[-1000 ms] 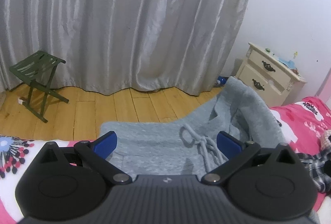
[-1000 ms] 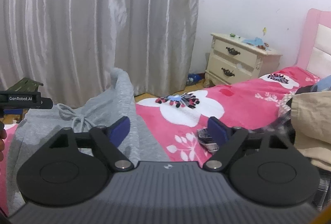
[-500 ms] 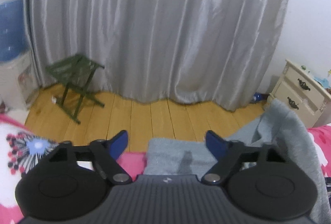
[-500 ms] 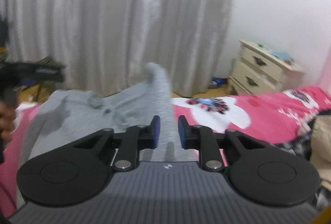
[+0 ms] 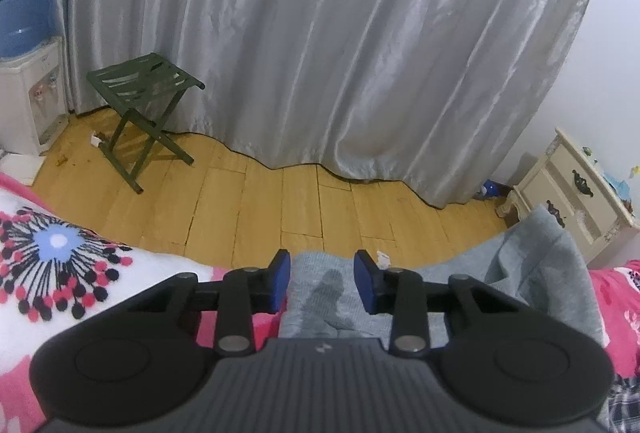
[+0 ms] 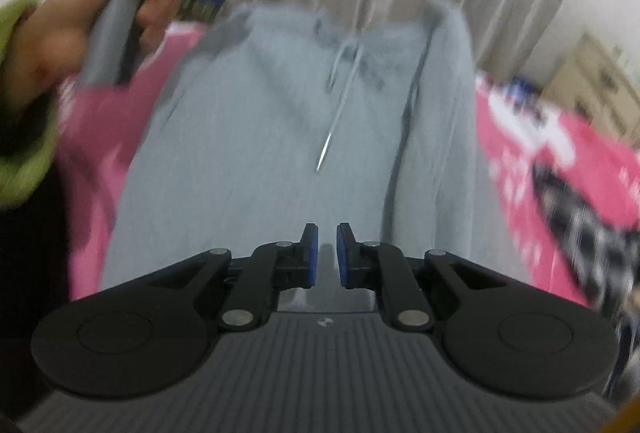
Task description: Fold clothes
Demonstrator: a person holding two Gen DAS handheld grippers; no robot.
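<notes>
Left wrist view showed the left gripper (image 5: 322, 281) at the near edge of the grey pants (image 5: 332, 297), which lay on the bed (image 5: 60, 265) with one part bunched up toward the nightstand (image 5: 576, 193). Its jaws had just been closing, and stood narrowed with the cloth's edge between them; the pads did not yet seem to press it. Right wrist view, blurred, showed the right gripper (image 6: 324, 253) low over the pants (image 6: 280, 137), the drawstring (image 6: 340, 89) at the far waistband. Its jaws had just closed to a narrow slit; whether they pinched any fabric could not be told, as the cloth lay behind them. A hand (image 6: 100, 13) in a green sleeve held the other tool at the pants' left edge. By the look of it the folding had barely begun: the pants lay spread lengthwise, unfolded, with a wrinkled right side. Both edges probably remained to be gripped and brought over, and other clothes (image 6: 580, 217) on the bed waited.
</notes>
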